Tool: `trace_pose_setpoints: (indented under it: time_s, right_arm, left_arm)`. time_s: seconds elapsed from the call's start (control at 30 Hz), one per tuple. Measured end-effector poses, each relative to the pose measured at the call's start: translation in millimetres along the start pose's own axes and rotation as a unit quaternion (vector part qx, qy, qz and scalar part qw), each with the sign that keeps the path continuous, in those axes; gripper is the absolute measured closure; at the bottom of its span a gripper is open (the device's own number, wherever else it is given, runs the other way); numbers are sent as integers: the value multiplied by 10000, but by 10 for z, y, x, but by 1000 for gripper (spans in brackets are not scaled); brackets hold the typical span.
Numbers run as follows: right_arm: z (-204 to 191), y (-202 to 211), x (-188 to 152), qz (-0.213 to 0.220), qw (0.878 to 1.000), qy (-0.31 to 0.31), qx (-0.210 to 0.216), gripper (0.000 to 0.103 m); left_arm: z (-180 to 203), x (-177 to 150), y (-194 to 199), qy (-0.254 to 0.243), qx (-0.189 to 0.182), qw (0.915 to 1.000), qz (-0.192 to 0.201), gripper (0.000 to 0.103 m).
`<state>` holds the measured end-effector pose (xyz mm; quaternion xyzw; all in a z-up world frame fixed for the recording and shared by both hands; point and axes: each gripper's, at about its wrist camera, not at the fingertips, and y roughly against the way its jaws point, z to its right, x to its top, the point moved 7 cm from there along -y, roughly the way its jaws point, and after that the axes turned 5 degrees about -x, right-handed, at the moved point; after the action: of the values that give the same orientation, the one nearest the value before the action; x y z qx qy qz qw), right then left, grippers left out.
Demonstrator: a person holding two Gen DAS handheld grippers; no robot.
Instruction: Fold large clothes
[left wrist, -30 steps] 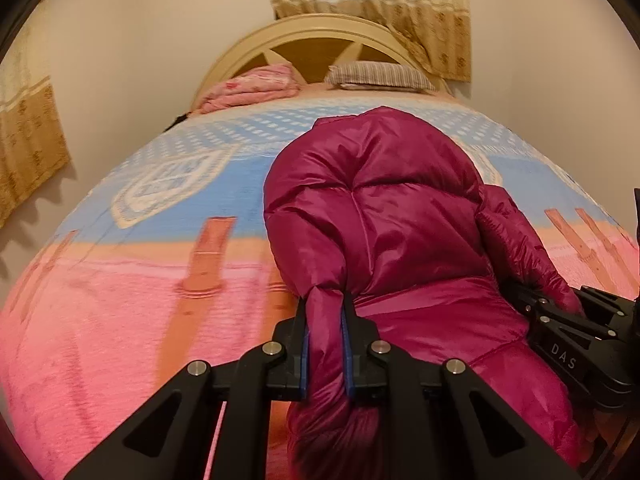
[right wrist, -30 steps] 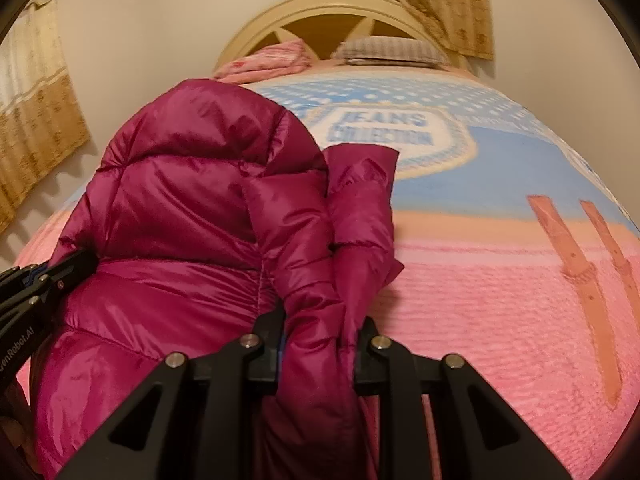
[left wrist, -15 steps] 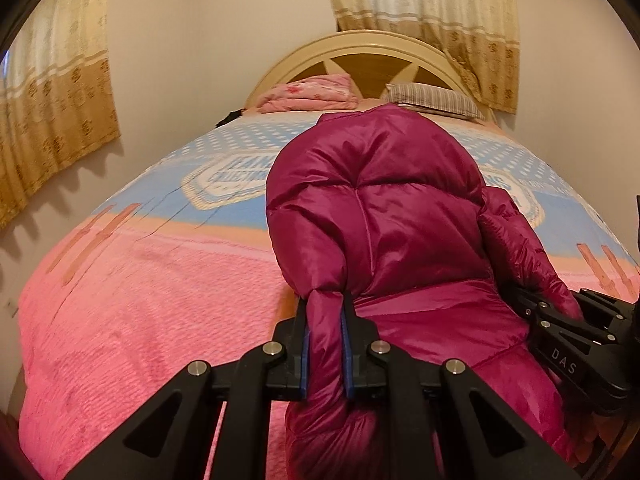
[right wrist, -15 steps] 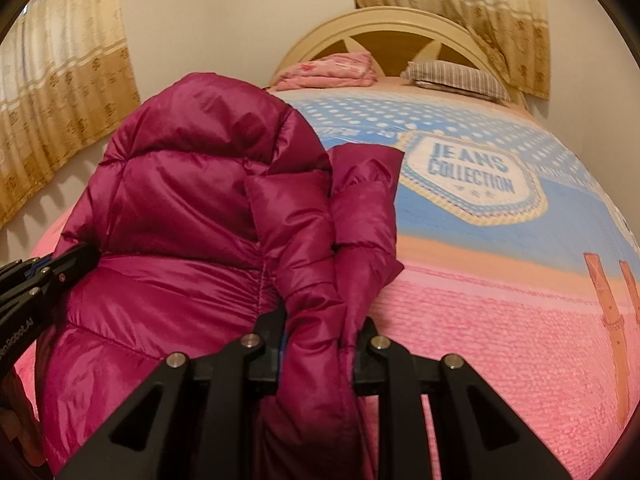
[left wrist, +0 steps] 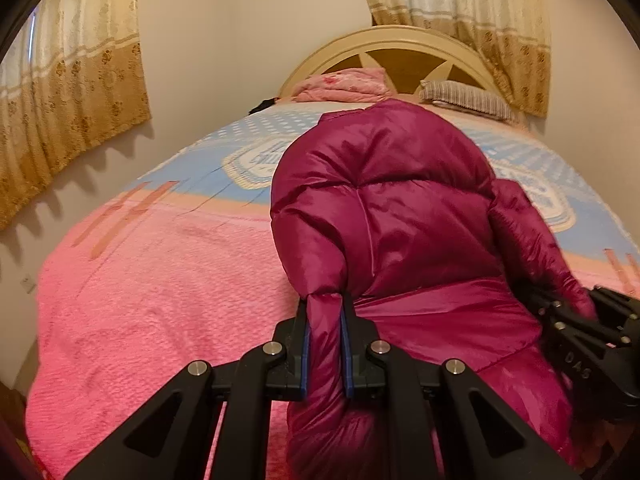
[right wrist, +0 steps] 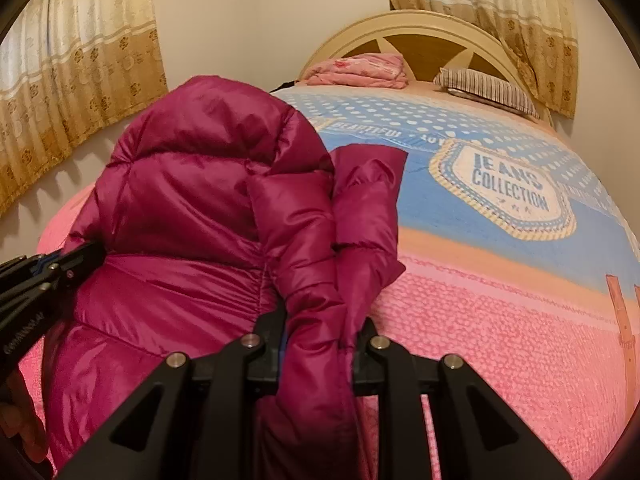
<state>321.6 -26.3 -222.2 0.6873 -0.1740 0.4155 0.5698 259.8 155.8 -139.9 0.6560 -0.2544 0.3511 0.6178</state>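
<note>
A magenta puffer jacket (left wrist: 392, 216) lies lengthwise on the bed, also filling the left half of the right wrist view (right wrist: 192, 208). My left gripper (left wrist: 325, 320) is shut on a bunched fold at the jacket's left near side. My right gripper (right wrist: 320, 328) is shut on a thick fold with a sleeve (right wrist: 364, 200) at the jacket's right near side. Each gripper shows in the other's view: the right one (left wrist: 576, 328) at the jacket's right edge, the left one (right wrist: 48, 272) at its left edge.
The bed has a pink and blue bedspread (left wrist: 160, 280) with a "JEANS COLLECTION" badge (right wrist: 508, 192). A folded pink blanket (left wrist: 344, 86) and a striped pillow (left wrist: 468, 98) lie by the cream headboard (left wrist: 396, 40). Curtains (left wrist: 72, 80) and walls flank the bed.
Both grippers have tilted upward and swung left while holding the jacket; the headboard, curtains and left wall now show more fully. The grips are unchanged.
</note>
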Motion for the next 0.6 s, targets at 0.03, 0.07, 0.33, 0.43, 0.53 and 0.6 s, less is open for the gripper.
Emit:
trace_pose_setpoints:
  time_s: [0.03,0.07,0.33,0.43,0.53,0.6]
  right_arm:
    - [-13,-5,-1,2,10000,19,6,81]
    - [-38,-19,5,1,10000,47,13,81]
    - [-119,-108,2,-45,9998,168,74,81]
    - [-141,-128,10,-50,9997,192,106,81]
    - [-162,-151,5,-67,9997,213,130,81]
    - [-164,-166,11,-77,9996,227,142,81]
  left_arm:
    - [-30,-11,-13,23,36,10000,-19,91]
    - [-41,-16,-24,54,41,10000,-33,91]
    - [-171,-42,-67,172,152,9997,-109,91]
    - [-191,-51,-82,202,165,9996,-138,91]
    - [-220,-57,-91,236,164,9994,-166,91]
    - [-254,-72,-94,242,174,9994,-174,91]
